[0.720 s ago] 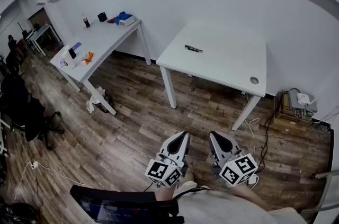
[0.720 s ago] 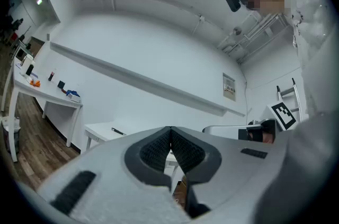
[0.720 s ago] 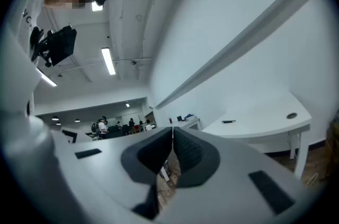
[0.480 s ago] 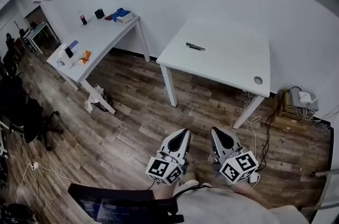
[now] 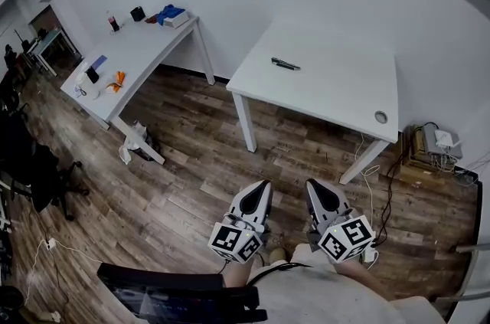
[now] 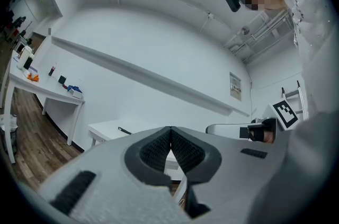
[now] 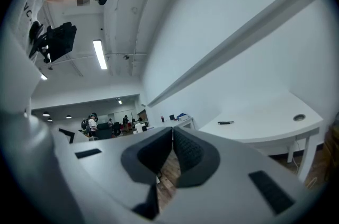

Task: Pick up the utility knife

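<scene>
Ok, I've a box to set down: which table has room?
The near white table is free between the utility knife at its far left and the cable hole at its front right corner. The long left table is cluttered at both ends.

Both grippers are held low and close to the body, side by side, noses pointing forward and roughly level. On the left gripper (image 5: 262, 187) the 2 jaws are pressed together at the tips with nothing between them. Same deal for the right gripper (image 5: 313, 186): jaws fully closed and empty. The 2 sit near each other without touching, tips a bit closer together than the back ends. The left cube (image 5: 236, 242) and the right cube (image 5: 346, 238) are nearest the torso.
</scene>
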Action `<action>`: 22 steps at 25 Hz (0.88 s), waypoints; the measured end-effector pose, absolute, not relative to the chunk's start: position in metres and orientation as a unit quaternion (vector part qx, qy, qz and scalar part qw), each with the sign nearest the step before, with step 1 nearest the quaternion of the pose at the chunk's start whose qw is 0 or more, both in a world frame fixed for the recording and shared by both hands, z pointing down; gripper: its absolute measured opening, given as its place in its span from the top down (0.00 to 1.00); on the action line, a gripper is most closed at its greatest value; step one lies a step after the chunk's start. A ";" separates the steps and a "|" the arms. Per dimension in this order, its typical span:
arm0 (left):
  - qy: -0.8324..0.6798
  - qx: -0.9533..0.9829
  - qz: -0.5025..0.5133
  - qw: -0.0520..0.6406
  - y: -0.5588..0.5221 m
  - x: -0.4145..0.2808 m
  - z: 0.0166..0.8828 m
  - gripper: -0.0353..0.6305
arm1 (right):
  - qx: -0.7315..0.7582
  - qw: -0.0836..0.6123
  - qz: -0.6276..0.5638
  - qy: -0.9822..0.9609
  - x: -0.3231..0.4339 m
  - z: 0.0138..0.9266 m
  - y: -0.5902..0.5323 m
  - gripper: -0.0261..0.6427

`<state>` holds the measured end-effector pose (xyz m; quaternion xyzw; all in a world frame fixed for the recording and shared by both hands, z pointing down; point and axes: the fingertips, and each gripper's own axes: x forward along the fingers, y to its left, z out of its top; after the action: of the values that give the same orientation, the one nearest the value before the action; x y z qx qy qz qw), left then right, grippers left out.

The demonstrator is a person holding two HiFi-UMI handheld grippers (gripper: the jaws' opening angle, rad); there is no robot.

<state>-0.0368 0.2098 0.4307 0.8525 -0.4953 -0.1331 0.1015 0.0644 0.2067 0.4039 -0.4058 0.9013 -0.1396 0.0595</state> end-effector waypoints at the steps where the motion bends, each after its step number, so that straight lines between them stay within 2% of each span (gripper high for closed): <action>1: -0.495 0.853 -0.132 0.103 0.205 -0.037 0.432 0.94 | -0.408 0.058 -0.142 0.900 0.065 0.406 0.202 0.95; 11: -0.506 0.846 -0.132 0.107 0.146 -0.056 0.440 0.94 | -0.396 0.048 -0.147 0.905 0.044 0.415 0.136 0.95; 22: -0.518 0.840 -0.128 0.099 0.035 -0.064 0.429 0.94 | -0.373 0.050 -0.147 0.915 0.033 0.415 0.022 0.95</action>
<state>-0.0636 0.0347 0.4289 0.8398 -0.5182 -0.1284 0.0988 0.0329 0.0217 0.4153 -0.3728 0.9148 -0.1471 0.0499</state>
